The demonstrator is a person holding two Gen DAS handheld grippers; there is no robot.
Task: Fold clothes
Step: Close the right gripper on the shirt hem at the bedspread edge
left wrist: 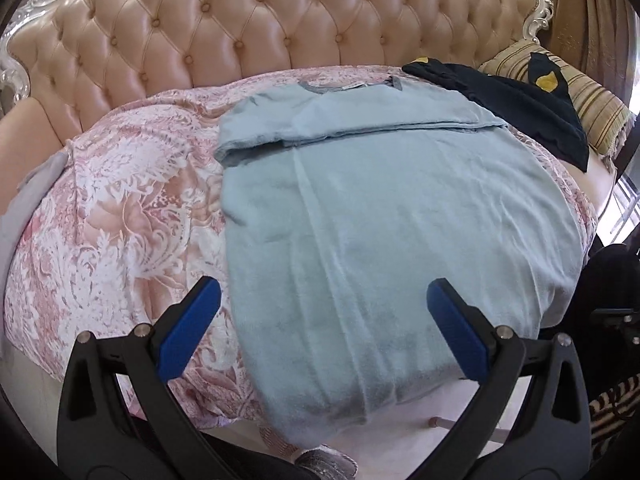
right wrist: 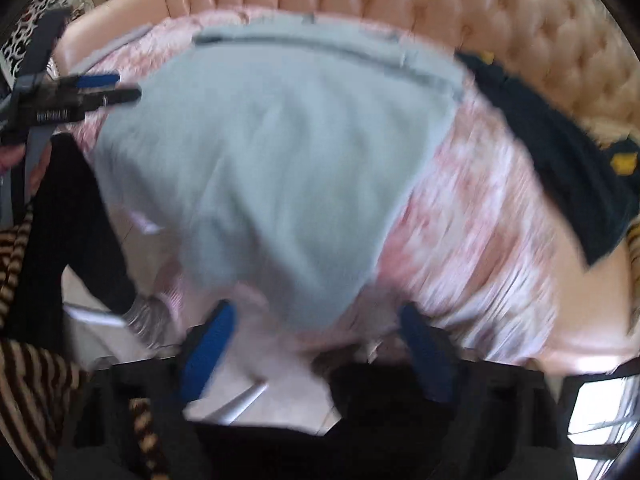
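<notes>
A pale blue T-shirt [left wrist: 360,208] lies flat on the pink patterned cover [left wrist: 112,216] of a sofa, collar at the back, both sleeves folded in across the chest, hem hanging over the front edge. My left gripper [left wrist: 323,294] hovers open over the shirt's lower part, holding nothing. In the blurred right wrist view the same shirt [right wrist: 272,160] fills the middle, and my right gripper [right wrist: 318,320] is open just in front of its hanging hem. The left gripper [right wrist: 108,86] shows at the shirt's left side in that view.
A dark navy garment with yellow marks [left wrist: 520,104] lies at the back right, partly on a striped cushion [left wrist: 592,96]. The tufted peach sofa back [left wrist: 248,28] rises behind. A grey cloth [left wrist: 36,196] sits at the left edge. The person's dark leg [right wrist: 68,224] stands by the sofa front.
</notes>
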